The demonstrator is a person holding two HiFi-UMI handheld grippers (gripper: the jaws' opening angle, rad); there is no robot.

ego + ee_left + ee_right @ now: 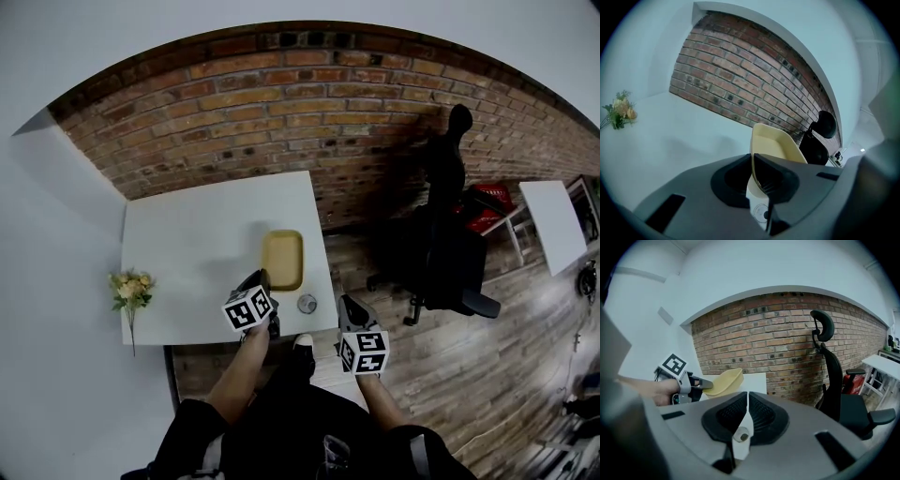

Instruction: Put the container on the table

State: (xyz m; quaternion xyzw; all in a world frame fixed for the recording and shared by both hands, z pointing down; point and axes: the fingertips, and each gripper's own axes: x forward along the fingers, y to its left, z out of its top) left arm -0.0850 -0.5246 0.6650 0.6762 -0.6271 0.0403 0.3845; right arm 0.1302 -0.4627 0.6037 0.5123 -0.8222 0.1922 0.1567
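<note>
A shallow yellow container (pixel 282 260) hangs over the front right part of the white table (pixel 187 244). My left gripper (pixel 262 278) is shut on its near rim. In the left gripper view the jaws (pixel 753 157) pinch that rim and the container (pixel 774 143) stretches away from them. From the right gripper view the container (pixel 724 380) looks tilted, far end up, in the left gripper (pixel 704 383); I cannot tell whether it touches the table. My right gripper (pixel 349 306) hovers off the table's front right corner, jaws (pixel 746 395) shut on nothing.
A small round grey object (pixel 307 303) lies near the table's front right edge. A bunch of flowers (pixel 131 286) rests at the table's left edge. A black office chair (pixel 445 253) stands right of the table before the brick wall (pixel 309 94).
</note>
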